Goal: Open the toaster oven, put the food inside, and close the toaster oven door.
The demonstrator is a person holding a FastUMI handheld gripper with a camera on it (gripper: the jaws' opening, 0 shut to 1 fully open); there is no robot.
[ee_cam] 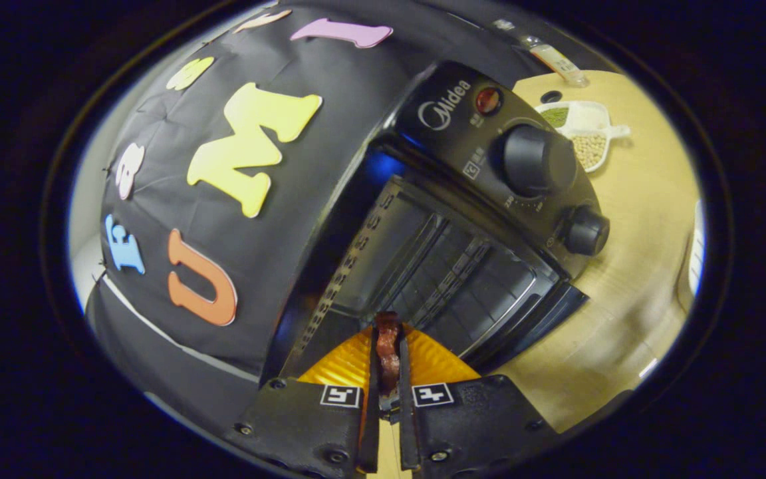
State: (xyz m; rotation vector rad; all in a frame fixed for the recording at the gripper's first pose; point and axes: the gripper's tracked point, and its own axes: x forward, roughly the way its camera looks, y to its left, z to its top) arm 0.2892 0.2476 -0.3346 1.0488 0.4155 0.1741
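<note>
wooden table (629,266) carries the oven (483,219), door down, cavity open toward the gripper (387,346). both fingers press a narrow reddish food strip (387,339) between them, just ahead of the cavity. beyond the oven sits a white dish (586,126) of grains.

wood table (629,279), toaster oven (489,199) on it, divided dish (586,130) behind
</note>
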